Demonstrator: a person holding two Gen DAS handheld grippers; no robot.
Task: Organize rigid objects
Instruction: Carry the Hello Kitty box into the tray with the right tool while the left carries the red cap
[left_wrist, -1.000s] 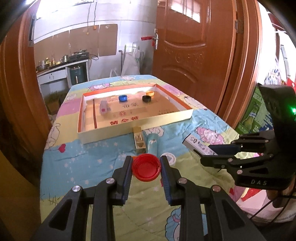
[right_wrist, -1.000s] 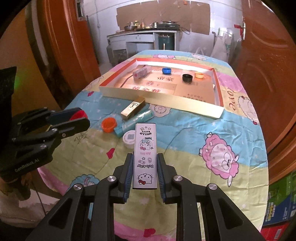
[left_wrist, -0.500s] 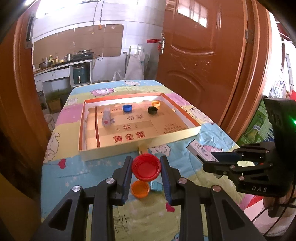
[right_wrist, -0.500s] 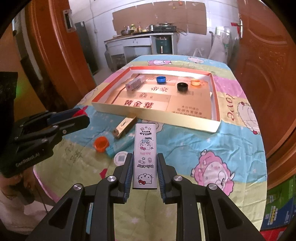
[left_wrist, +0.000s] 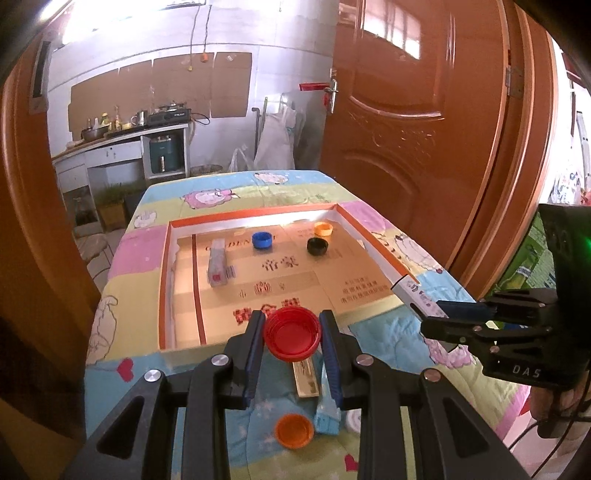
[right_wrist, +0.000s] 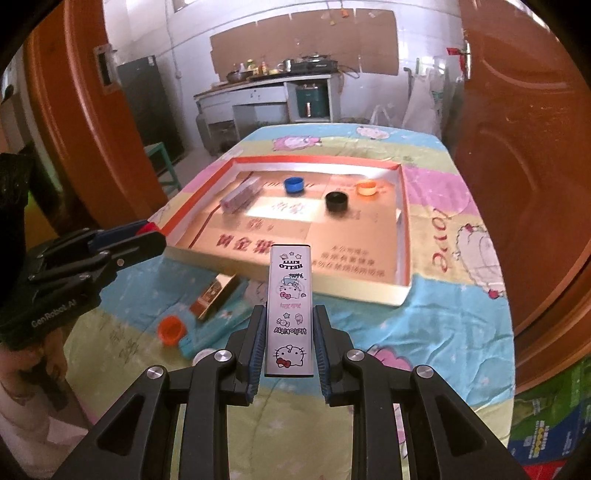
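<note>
My left gripper (left_wrist: 291, 334) is shut on a red bottle cap (left_wrist: 292, 333) and holds it in the air over the near edge of the shallow cardboard box (left_wrist: 166, 280). My right gripper (right_wrist: 290, 328) is shut on a white Hello Kitty box (right_wrist: 290, 306), held above the quilt just short of the cardboard box's near wall (right_wrist: 354, 291). Inside the box lie a blue cap (left_wrist: 262, 240), a black cap (left_wrist: 317, 246), an orange cap (left_wrist: 323, 229) and a small pink-grey box (left_wrist: 217, 266).
On the quilt below lie an orange cap (left_wrist: 294, 430), a gold box (left_wrist: 305, 376), a light blue box (left_wrist: 327, 419) and a white round lid (right_wrist: 201, 355). Brown doors stand to both sides. A kitchen counter (left_wrist: 122, 144) is beyond the table.
Both grippers have risen and moved forward toward the cardboard box, each still holding its object. The red cap went from quilt level to above the box's near edge.
</note>
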